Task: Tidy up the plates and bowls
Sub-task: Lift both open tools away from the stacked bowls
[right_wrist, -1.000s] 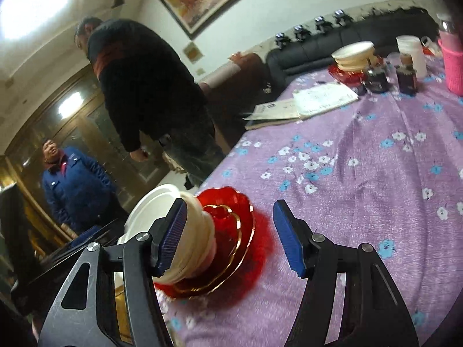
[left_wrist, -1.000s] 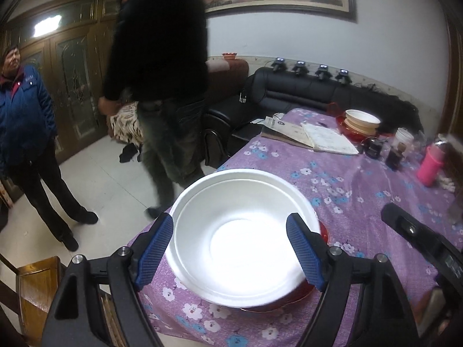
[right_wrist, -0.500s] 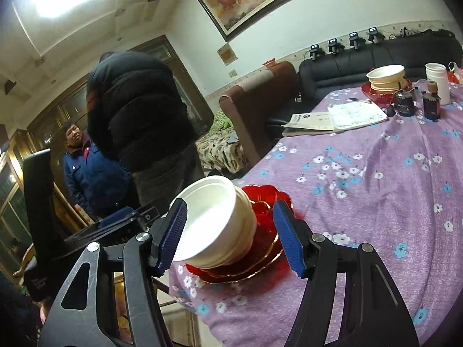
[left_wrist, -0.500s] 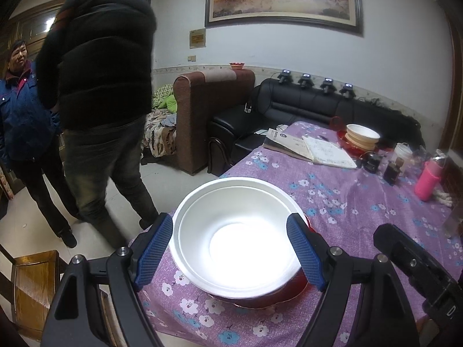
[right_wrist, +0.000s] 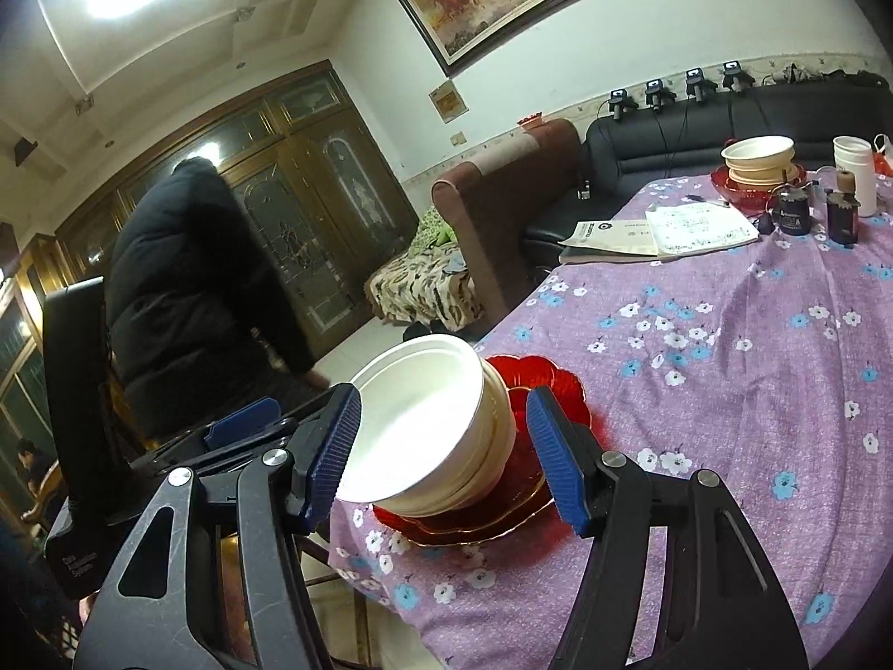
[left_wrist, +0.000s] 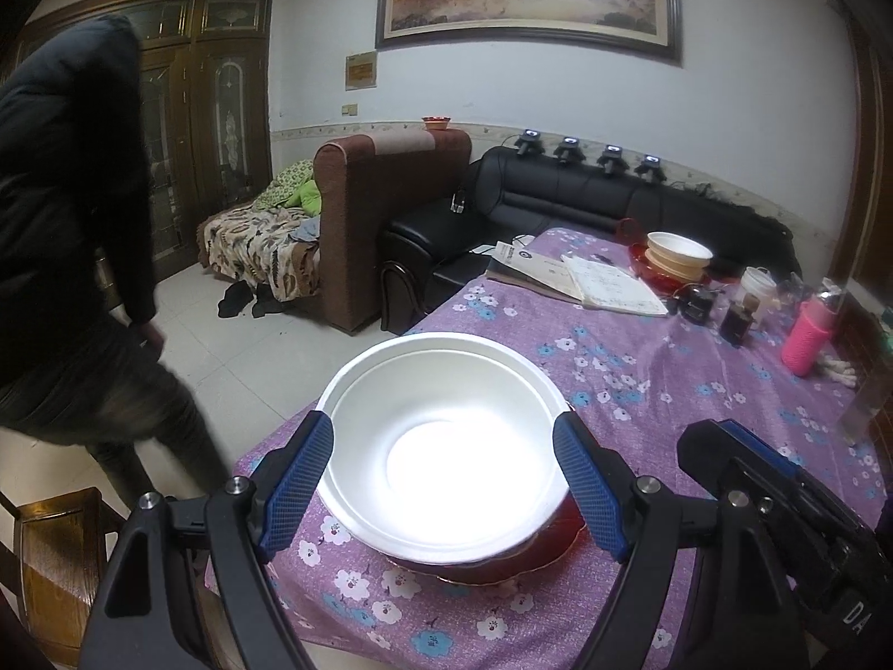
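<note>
A stack of white bowls [left_wrist: 446, 446] [right_wrist: 435, 424] sits on red plates [left_wrist: 519, 558] [right_wrist: 502, 497] at the near corner of the purple flowered table [left_wrist: 697, 391]. My left gripper [left_wrist: 443, 494] is open, its blue pads either side of the top bowl. My right gripper [right_wrist: 446, 446] is open, its pads flanking the same stack from the side, not clearly touching. A second stack of bowls on a red plate [left_wrist: 675, 257] [right_wrist: 759, 162] stands at the table's far end.
Papers [left_wrist: 580, 279], small dark jars [left_wrist: 737, 318], a white cup [right_wrist: 854, 173] and a pink bottle [left_wrist: 806, 335] lie at the far end. A person in black [left_wrist: 67, 257] walks on the floor left of the table. Sofas stand behind.
Both grippers have tilted their views upward and stay around the bowl stack. The person in black has walked left, away from the table corner. The bowls have not moved.
</note>
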